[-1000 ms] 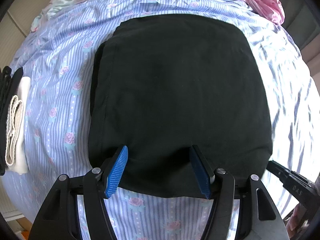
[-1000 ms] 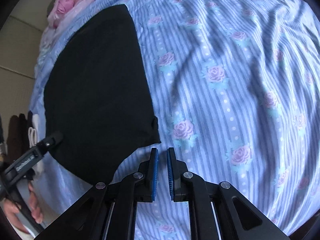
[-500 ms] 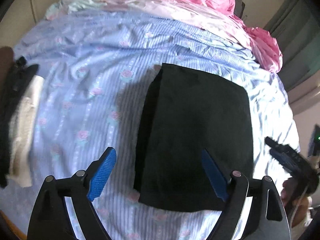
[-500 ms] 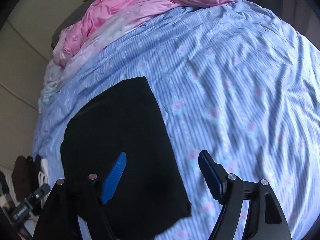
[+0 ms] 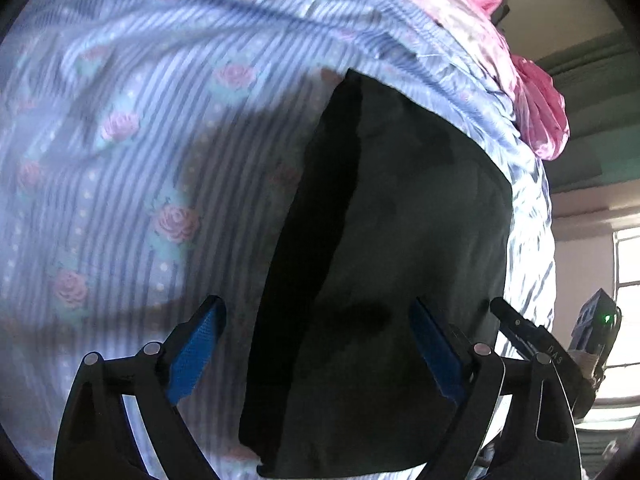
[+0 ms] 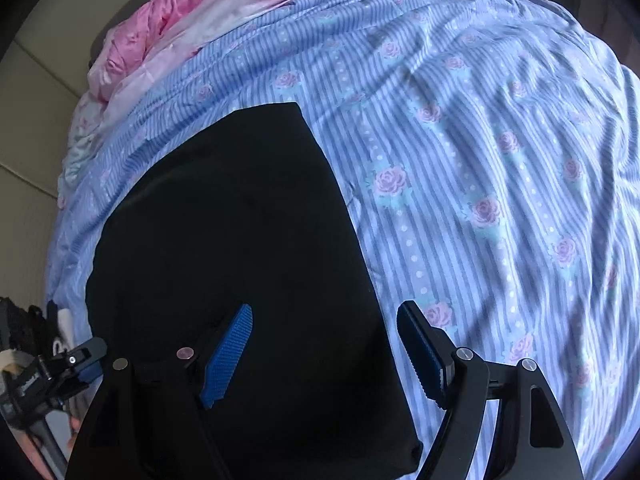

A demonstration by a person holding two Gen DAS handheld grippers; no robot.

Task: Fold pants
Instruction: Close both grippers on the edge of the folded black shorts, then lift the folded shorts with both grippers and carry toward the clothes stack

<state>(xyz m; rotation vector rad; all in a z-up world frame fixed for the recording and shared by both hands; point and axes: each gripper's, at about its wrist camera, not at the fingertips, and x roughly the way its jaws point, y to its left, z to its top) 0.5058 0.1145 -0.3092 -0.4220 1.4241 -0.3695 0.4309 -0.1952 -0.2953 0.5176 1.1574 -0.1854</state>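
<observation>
Both tongs have drawn back from the folded black pants (image 6: 240, 248) since the earlier frames, and the view is now closer and more tilted. Left tongs (image 5: 316, 344) have just been opening and stand released, wide apart; one blue pad hangs over the sheet, the other over the dark cloth, and nothing is pressed between them. Right tongs (image 6: 326, 350) have also just been opening and are released, straddling the right edge of the pants without pinching it. Pants lie flat on the bed as a thick rectangle with a layered fold along the left side. Bedsheet (image 6: 480, 160) is blue-striped cotton with pink roses, much wrinkled. Pink shiny quilt (image 6: 192, 4) is bunched at the far end. Pads are ribbed, frames matte black plastic.
</observation>
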